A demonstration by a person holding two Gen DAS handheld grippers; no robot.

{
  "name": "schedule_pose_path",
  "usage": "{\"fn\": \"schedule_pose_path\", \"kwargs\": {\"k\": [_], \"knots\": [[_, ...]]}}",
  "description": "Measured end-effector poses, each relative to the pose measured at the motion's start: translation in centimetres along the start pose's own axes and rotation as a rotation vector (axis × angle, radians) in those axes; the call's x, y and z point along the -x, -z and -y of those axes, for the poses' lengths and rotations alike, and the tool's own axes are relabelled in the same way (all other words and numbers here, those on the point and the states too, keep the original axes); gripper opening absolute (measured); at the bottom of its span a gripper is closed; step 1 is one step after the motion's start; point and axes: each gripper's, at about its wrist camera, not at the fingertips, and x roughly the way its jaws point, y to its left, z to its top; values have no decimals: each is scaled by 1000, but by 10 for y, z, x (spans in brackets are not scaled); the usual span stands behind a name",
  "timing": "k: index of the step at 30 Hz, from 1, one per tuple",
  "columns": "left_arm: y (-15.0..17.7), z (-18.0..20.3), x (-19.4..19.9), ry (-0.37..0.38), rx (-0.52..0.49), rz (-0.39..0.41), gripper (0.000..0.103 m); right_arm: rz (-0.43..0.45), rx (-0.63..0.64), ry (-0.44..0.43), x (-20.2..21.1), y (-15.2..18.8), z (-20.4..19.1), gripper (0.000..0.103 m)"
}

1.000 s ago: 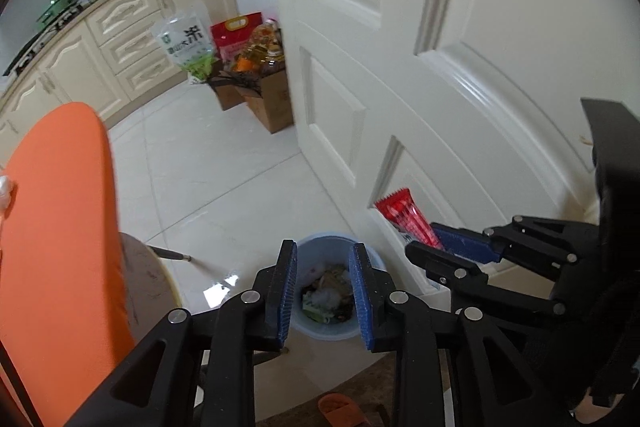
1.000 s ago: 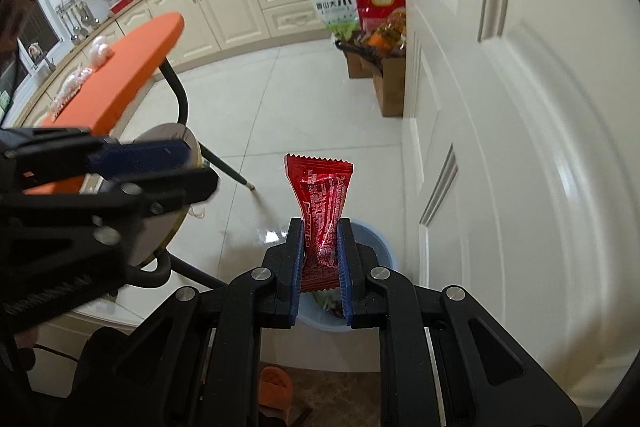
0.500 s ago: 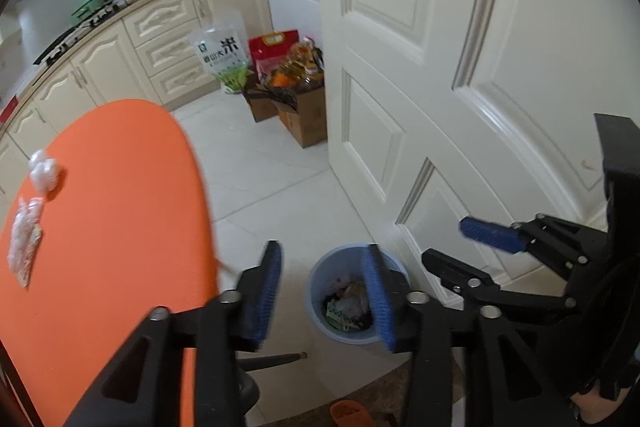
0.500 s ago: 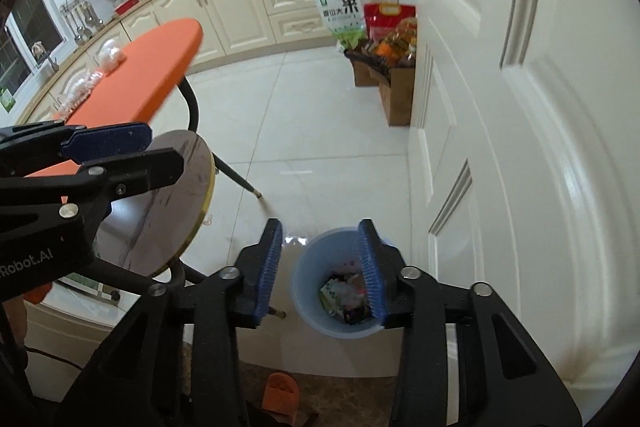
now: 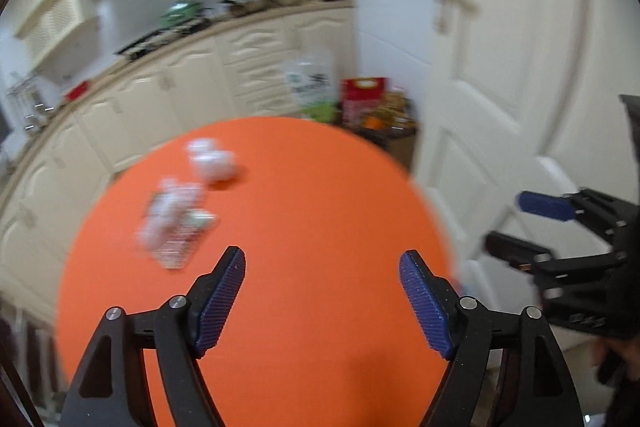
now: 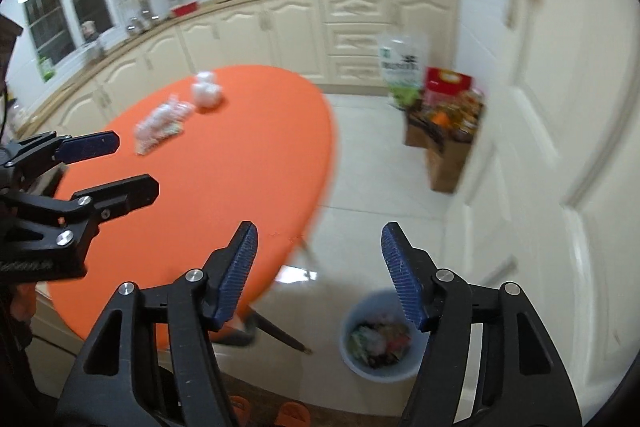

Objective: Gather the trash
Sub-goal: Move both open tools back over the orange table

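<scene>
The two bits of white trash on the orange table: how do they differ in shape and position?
The crumpled white ball is rounded and compact; the clear wrapper is flatter, longer and spread out. The ball lies farther back, toward the cabinets; the wrapper lies closer to the left gripper. Both rest on the orange table, close together and untouched; motion blur hides finer detail.

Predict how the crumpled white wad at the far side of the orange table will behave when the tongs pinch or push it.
The crumpled white wad looks like tissue, so it probably squashes and weighs little. Being roundish, it may roll or skid across the smooth orange table when nudged. Blur hides detail.
</scene>
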Motion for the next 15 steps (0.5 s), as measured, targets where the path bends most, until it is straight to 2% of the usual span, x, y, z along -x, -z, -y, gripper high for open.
{"fn": "schedule_pose_path", "kwargs": {"k": [4,7,15], "knots": [[2,-68,-6,-101,46,1,77,-14,46,-55,-28,-36,-40,64],[2,-104,-27,-159,77,-34,77,-29,70,-71,-54,-59,-62,64],[-19,-153,-100,-135,127,-100,77,-66,118,-117,-129,-115,-102,64]]}}
